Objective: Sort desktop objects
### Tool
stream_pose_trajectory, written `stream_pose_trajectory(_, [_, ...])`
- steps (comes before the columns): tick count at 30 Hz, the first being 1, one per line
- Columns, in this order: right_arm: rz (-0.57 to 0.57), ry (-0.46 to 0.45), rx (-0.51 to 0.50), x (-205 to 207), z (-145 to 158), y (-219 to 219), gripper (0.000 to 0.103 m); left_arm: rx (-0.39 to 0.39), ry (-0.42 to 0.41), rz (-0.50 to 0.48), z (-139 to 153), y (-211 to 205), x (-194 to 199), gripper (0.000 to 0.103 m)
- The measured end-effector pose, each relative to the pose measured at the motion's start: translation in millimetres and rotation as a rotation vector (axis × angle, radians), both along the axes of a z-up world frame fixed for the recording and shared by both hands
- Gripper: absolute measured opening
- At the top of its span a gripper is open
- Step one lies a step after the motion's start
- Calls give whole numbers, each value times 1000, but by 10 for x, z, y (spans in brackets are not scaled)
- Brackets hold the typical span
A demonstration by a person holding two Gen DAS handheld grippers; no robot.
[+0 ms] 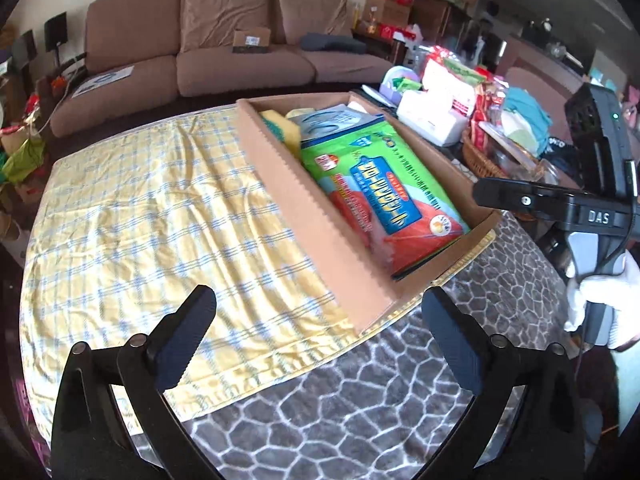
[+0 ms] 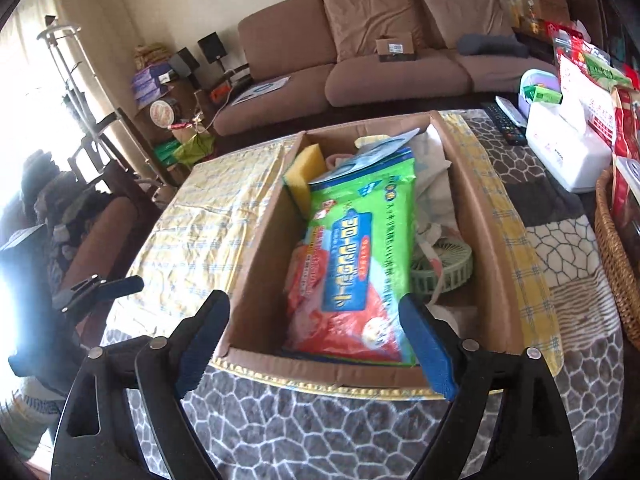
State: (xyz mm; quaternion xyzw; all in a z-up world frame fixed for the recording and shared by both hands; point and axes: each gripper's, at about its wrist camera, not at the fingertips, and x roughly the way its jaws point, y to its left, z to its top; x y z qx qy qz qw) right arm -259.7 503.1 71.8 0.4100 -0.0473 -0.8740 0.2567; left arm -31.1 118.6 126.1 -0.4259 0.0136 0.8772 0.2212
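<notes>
A brown cardboard box [image 1: 316,216] stands on a yellow checked cloth [image 1: 160,208]. It holds a green and red packet of floor sheets [image 1: 384,184], a yellow sponge [image 1: 284,126] and a grey-blue packet [image 1: 328,120]. In the right wrist view the box [image 2: 256,280] also holds a green mini fan [image 2: 442,266] and the packet [image 2: 356,264]. My left gripper [image 1: 320,336] is open and empty, near the box's near corner. My right gripper [image 2: 316,340] is open and empty, just before the box's near wall; it also shows in the left wrist view [image 1: 592,216].
A grey stone-pattern blanket [image 1: 360,408] covers the table. A white tissue box [image 2: 568,152], remotes [image 2: 506,120], snack packs and a wicker basket [image 2: 616,248] crowd the right side. A brown sofa [image 1: 200,52] stands behind.
</notes>
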Motion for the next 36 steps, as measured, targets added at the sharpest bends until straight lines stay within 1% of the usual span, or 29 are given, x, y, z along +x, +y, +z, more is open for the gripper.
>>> stream_pose_trajectory(1, [5,8,8,87,-23,-63,99,0,-3,30,-46,-135,66,103])
stream_pose_trajectory(2, [7,14,22,173,-57,-129,102,5,-7,59,-100,-265,130,103])
stream_pose_trajectory(5, [10,10,32,389,-184,-287,102,-21,-5,187,-271,-582,301,103])
stream_pose_trajectory(7, [3,-4,33,492,-285,-355,102,2,-21,251,-394,-753,418,103])
stream_pose_trajectory(10, [-2,-3,70,617,-455,-440,102,35,-55,313,-585,-867,507,103])
stream_pose_trajectory(12, [-8,-8,103,659,-596,-467,102,24,-53,347,-682,-874,548,103])
stream_pose_trajectory(15, [-24,-13,148,676,-800,-476,102,-18,-30,362,-800,-809,572,103])
stream_pose_trajectory(17, [-25,-25,191,640,-927,-506,102,-40,-47,372,-884,-745,547,103])
stream_pose_trajectory(20, [-24,-44,216,568,-1082,-540,102,-30,-93,403,-1009,-704,508,103])
stream_pose_trajectory(22, [-36,-38,228,533,-1156,-561,102,-28,-106,417,-1061,-680,490,103])
stream_pose_trajectory(25, [-51,-40,232,502,-1262,-583,102,-50,-112,418,-1112,-619,456,103])
stream_pose_trajectory(29, [-74,-56,236,445,-1354,-573,102,-73,-128,427,-1188,-563,407,103])
stream_pose_trajectory(34, [-108,-48,255,400,-1400,-558,103,-170,-88,425,-1250,-447,397,103])
stream_pose_trajectory(36, [-118,-37,273,412,-1416,-588,103,-174,-77,432,-1260,-441,394,103])
